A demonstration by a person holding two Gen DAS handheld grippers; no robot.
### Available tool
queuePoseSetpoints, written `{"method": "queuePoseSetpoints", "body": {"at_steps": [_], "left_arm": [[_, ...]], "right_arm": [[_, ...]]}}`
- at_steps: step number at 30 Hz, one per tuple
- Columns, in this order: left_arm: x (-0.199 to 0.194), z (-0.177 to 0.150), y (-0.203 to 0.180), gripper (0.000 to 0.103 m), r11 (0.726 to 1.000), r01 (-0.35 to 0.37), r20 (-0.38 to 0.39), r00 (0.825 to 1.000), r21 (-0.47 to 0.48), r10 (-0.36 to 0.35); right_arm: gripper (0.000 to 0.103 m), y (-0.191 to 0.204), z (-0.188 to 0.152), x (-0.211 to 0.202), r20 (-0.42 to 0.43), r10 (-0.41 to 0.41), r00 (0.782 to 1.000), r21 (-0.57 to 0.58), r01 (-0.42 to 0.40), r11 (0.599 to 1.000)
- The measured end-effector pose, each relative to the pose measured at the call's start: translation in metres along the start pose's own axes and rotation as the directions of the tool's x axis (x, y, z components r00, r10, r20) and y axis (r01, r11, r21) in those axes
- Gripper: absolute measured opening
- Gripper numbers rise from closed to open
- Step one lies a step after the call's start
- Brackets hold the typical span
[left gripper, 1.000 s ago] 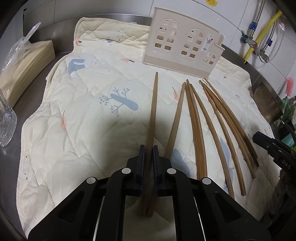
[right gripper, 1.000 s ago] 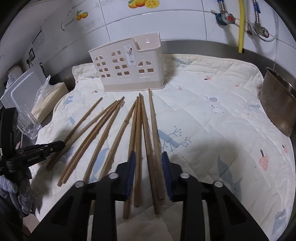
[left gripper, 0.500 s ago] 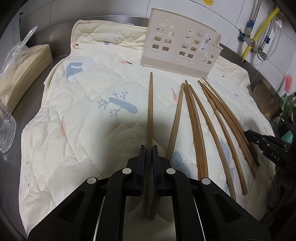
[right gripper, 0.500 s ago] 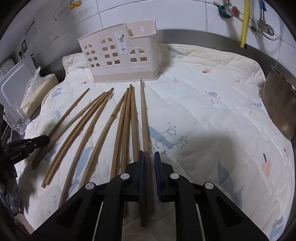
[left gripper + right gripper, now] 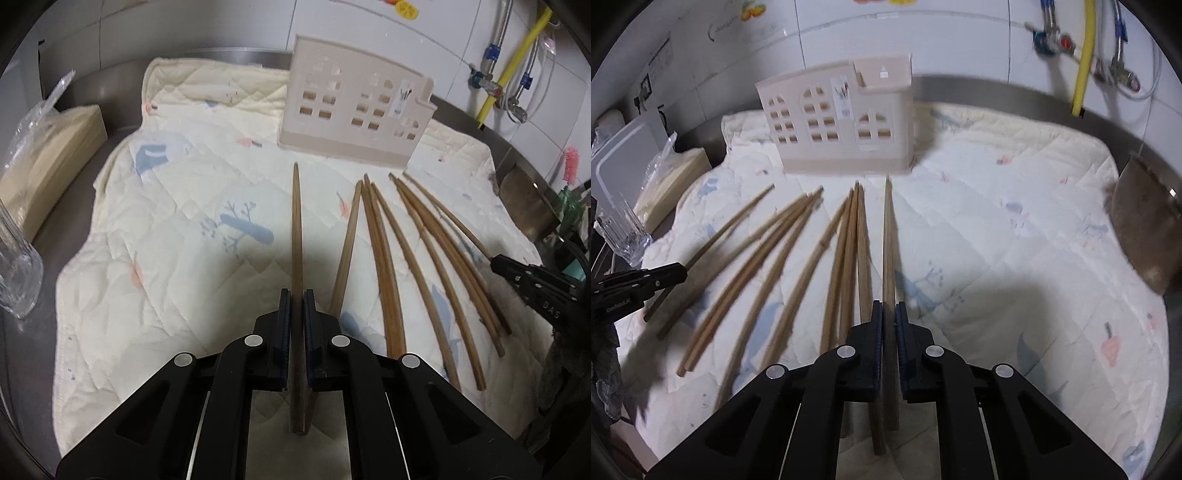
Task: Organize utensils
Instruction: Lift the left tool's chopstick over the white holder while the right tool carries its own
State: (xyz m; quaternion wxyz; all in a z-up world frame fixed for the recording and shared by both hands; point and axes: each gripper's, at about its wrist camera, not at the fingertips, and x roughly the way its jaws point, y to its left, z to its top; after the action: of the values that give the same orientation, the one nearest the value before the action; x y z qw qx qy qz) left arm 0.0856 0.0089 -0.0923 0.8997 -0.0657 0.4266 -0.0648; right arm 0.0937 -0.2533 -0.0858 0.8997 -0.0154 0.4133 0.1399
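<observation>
My left gripper (image 5: 296, 300) is shut on a brown wooden chopstick (image 5: 296, 229) whose tip points at the beige house-shaped utensil holder (image 5: 354, 118). Several more chopsticks (image 5: 384, 266) lie fanned out on the quilted mat to its right. In the right wrist view, my right gripper (image 5: 888, 312) is shut on another chopstick (image 5: 888, 240), the rightmost of the row, aimed at the holder (image 5: 842, 129). The loose chopsticks (image 5: 846, 258) lie to its left. Each gripper shows at the edge of the other's view: the right gripper (image 5: 496, 260) and the left gripper (image 5: 681, 273).
A cream quilted mat (image 5: 166, 221) covers the steel counter. A clear glass (image 5: 622, 229) and a bagged paper stack (image 5: 48, 155) stand at the left edge. A metal pot (image 5: 1145, 236) sits at the right. Pipes (image 5: 1086, 55) run down the tiled wall behind.
The right gripper's jaws, open astride the chopsticks a second ago, have shut on the rightmost one. The left gripper's chopstick has swung from a slight tilt to straight ahead.
</observation>
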Motion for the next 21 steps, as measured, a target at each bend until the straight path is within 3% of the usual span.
{"method": "queuePoseSetpoints", "body": {"at_steps": [10,21], "left_arm": [[-0.044,0.032,-0.004,0.005,0.999,0.021,0.110,0.994,0.041,-0.025],[-0.081,0.097,-0.024,0.005,0.990,0.032,0.211,0.976,0.136,-0.060]], "right_arm": [[0.007,0.010,0.041,-0.062,0.185,0.008,0.983,-0.043,0.000,0.999],[0.007,0.014,0.113,-0.087,0.241,0.041,0.970,-0.127,-0.010,0.992]]}}
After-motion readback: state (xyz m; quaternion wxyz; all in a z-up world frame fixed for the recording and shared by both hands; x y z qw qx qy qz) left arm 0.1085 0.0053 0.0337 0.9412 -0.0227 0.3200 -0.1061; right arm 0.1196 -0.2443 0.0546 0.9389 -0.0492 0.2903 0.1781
